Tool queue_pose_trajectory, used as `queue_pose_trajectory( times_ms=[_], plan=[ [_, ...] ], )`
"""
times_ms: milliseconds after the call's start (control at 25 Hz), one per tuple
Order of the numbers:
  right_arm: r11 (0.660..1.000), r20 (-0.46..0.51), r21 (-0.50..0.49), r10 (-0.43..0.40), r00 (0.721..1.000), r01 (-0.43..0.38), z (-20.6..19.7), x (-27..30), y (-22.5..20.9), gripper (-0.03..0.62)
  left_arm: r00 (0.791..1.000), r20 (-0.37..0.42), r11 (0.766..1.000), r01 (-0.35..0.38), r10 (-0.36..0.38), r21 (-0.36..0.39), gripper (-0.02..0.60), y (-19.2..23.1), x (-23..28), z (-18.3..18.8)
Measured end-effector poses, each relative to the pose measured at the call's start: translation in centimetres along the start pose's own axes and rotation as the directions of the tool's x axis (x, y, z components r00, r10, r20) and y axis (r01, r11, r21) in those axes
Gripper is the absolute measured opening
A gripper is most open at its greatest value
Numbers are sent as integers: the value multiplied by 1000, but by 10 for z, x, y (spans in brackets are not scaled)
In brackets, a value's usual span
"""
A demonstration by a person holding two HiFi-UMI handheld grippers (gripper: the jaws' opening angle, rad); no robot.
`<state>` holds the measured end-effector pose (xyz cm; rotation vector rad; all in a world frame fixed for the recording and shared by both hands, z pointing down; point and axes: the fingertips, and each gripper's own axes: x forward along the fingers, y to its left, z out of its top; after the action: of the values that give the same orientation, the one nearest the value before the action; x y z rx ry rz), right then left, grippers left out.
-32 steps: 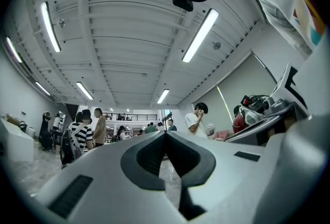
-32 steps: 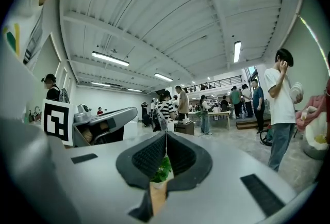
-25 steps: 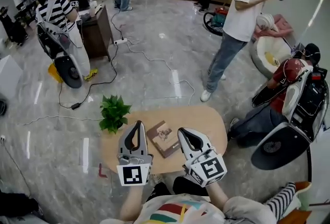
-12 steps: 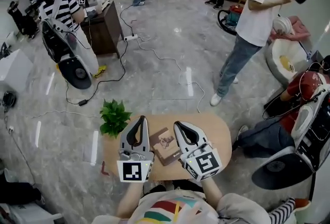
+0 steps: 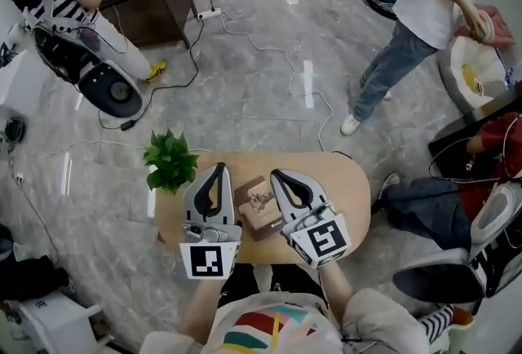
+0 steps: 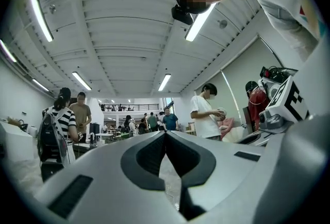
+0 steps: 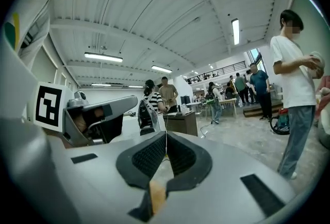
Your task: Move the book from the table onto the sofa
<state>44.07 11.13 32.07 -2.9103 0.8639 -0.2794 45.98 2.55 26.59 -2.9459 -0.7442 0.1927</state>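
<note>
A brown book (image 5: 255, 210) lies flat near the front edge of the oval wooden table (image 5: 347, 185). My left gripper (image 5: 218, 168) hovers just left of the book, and my right gripper (image 5: 276, 174) hovers over its right edge. Both point away from me across the table. In the left gripper view the left gripper (image 6: 165, 133) has its jaws meeting at the tips with nothing between them. In the right gripper view the right gripper (image 7: 166, 134) is likewise shut and empty. The two gripper bodies hide part of the book.
A potted green plant (image 5: 170, 158) stands on the table's left end. Cables (image 5: 269, 50) trail over the marble floor beyond. A person in a white shirt (image 5: 424, 14) stands at back right, and another person (image 5: 457, 189) sits low at the right. A dark cabinet (image 5: 147, 6) stands back left.
Both grippers have moved forward and down over the table and now flank the book more closely. Both stayed shut. The head view has tipped further down.
</note>
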Motion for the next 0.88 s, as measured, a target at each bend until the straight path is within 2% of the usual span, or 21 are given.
queue_pose_trajectory(
  times_ms=[120,200,320,440,560,640,880],
  plan=[
    [1000,-48,-9,-7,999,7,-39,22,-7,14,1000,-21,1000,17,-17,19,8,11,4,-47],
    [999,-63,-34,-18,998,16,-67,44,-15,14,999,-28,999,27,-26,25,8,20,9,-91],
    [998,-124,-33,-52,991,48,-128,68,-22,14,996,-86,999,15,-17,-31,8,33,5,-167],
    [997,-233,12,-65,970,70,-205,83,-22,14,987,-159,996,-21,7,-87,8,42,-10,-235],
    [997,-333,36,-49,942,64,-283,99,-19,14,977,-212,992,-33,7,-119,8,45,-23,-296],
    [997,-396,41,-37,917,58,-328,104,-19,14,971,-240,991,-15,-19,-136,8,38,-29,-332],
    [997,-574,42,-25,819,60,-434,107,-22,14,957,-274,987,53,-93,-150,8,14,-38,-408]
  ],
)
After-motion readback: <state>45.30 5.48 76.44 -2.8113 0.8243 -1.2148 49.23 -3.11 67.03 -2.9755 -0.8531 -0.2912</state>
